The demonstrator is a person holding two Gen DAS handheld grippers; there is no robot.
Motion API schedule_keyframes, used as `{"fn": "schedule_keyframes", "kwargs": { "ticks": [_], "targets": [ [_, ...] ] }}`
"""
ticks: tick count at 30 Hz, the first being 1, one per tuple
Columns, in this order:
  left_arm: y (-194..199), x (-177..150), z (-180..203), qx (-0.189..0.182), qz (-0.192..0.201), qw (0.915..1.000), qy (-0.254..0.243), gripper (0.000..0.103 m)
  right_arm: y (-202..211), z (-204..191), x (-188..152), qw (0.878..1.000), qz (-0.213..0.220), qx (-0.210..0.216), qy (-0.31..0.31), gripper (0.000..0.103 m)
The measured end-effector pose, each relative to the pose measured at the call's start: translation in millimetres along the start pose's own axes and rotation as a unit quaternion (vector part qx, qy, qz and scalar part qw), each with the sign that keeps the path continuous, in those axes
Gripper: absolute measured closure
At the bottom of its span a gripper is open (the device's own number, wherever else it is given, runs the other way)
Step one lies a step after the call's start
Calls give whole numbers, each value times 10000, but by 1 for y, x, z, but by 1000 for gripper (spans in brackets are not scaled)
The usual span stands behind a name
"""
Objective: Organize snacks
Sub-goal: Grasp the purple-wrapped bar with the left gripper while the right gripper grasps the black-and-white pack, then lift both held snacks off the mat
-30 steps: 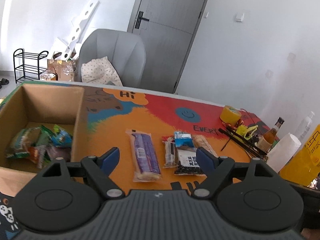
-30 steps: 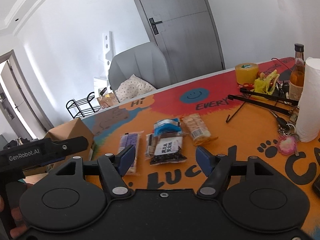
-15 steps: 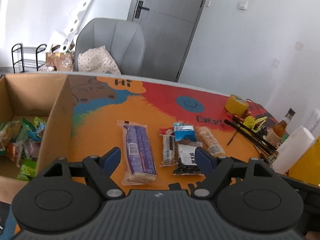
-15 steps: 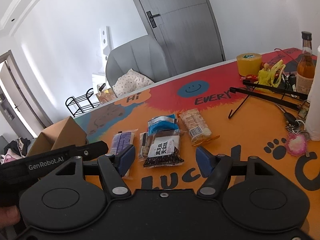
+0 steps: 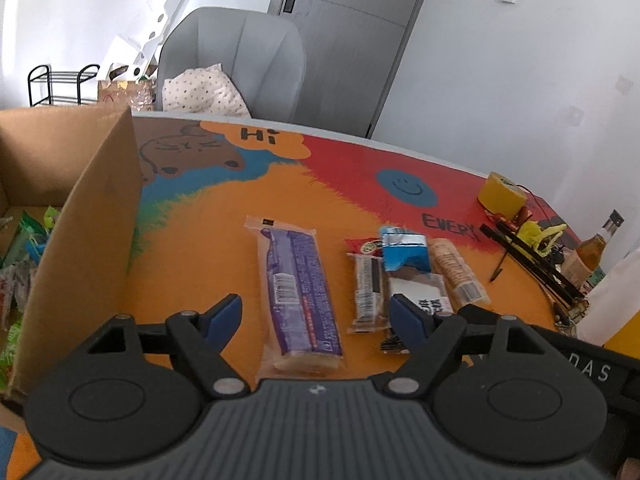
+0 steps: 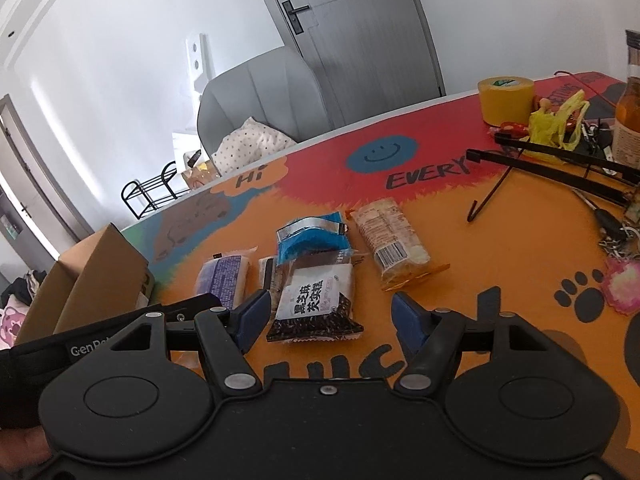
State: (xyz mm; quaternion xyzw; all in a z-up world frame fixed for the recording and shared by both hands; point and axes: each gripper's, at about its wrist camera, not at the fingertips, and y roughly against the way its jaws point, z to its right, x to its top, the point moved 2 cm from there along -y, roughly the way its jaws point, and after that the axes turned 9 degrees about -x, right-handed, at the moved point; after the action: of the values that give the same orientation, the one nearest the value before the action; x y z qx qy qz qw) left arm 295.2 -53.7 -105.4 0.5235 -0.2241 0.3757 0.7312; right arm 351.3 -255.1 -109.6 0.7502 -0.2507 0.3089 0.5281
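The left gripper (image 5: 316,314) hangs over a glossy, brightly printed table mat (image 5: 208,216), its blue-padded fingers (image 5: 222,316) spread wide apart with nothing clamped; between them lies a long purple packet (image 5: 298,288) in clear crinkly film. To the right of it sit a narrow clear-wrapped bar (image 5: 366,292) and a crumpled blue foil pouch (image 5: 404,250). At the left stands a corrugated cardboard box (image 5: 92,240), open-topped, holding what seem to be green wrappers, though only an edge shows. The right gripper (image 6: 326,316) also stands open and empty above a flat black-and-white sesame cake packet (image 6: 316,302); a ridged beige cracker pack (image 6: 390,240) lies just right of it. A squat yellow tape roll (image 6: 506,100) sits far right.
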Motion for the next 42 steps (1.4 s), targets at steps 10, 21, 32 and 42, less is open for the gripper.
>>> {"fn": "schedule_keyframes", "kwargs": {
  "ticks": [10, 21, 32, 42],
  "targets": [
    [-31, -9, -11, 305, -103, 9995, -38, 23, -20, -5, 0, 9999, -138, -3, 85, 35],
    [-27, -9, -17, 553, 25, 9983, -179, 62, -40, -19, -7, 9993, -225, 69, 299, 42],
    [-19, -14, -13, 467, -45, 9987, -182, 71, -36, -26, -11, 9982, -221, -20, 564, 59],
    [4, -30, -7, 365, -351, 9984, -262, 71, -5, -19, -28, 9969, -291, -411, 612, 59]
  ]
}}
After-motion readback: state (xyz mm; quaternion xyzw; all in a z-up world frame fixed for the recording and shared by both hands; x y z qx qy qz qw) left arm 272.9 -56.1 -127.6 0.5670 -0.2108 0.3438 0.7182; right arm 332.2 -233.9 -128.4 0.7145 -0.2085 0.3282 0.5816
